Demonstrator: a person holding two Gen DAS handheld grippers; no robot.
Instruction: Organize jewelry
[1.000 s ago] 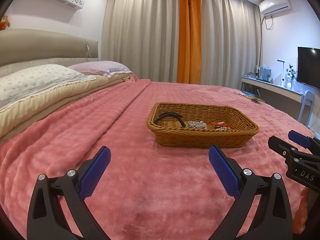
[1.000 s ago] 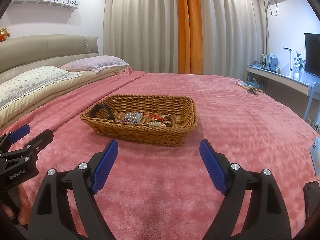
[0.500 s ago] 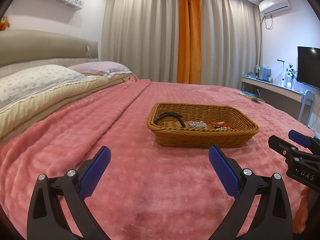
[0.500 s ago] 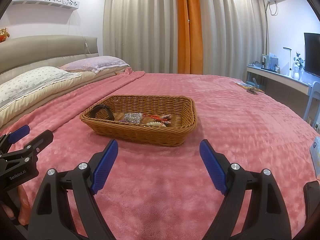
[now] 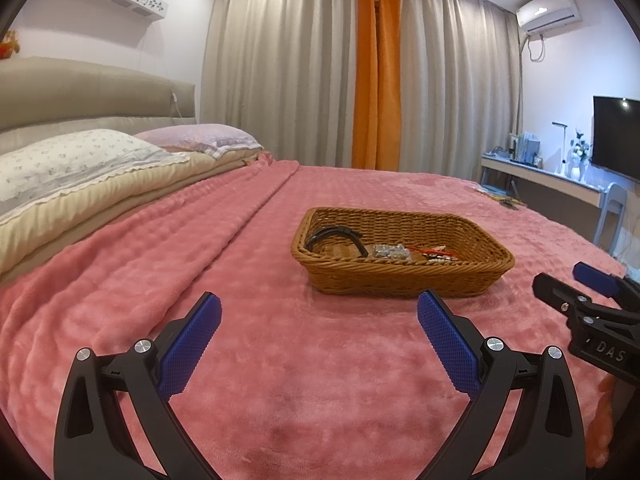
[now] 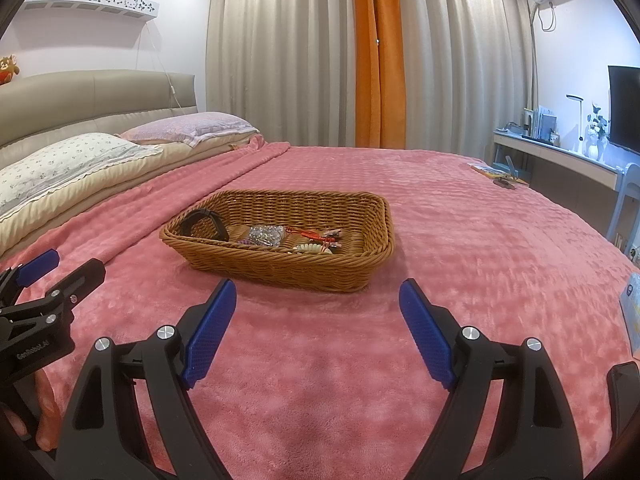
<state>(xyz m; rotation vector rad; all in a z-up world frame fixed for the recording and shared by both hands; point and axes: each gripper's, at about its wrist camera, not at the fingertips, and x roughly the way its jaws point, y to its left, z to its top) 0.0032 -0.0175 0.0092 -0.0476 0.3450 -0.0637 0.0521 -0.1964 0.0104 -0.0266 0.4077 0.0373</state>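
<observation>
Looking from left to right, I see my left gripper (image 5: 318,324) low over the pink blanket (image 5: 168,264), its jaws wide apart and holding nothing, pointed at the wicker basket (image 5: 400,280) so I can reach in. The basket sits in the middle of the bed, probably so both sides can reach it. Inside it, from the left, lie a black band (image 6: 202,222), a silvery sparkling piece (image 6: 266,235), a red cord piece (image 6: 312,234) and a pale beaded piece (image 6: 314,248), all close together. My right gripper (image 6: 316,312) is just beside the left one, also spread apart and empty. This fits either jewelry already gathered or jewelry waiting to be taken out and sorted.
</observation>
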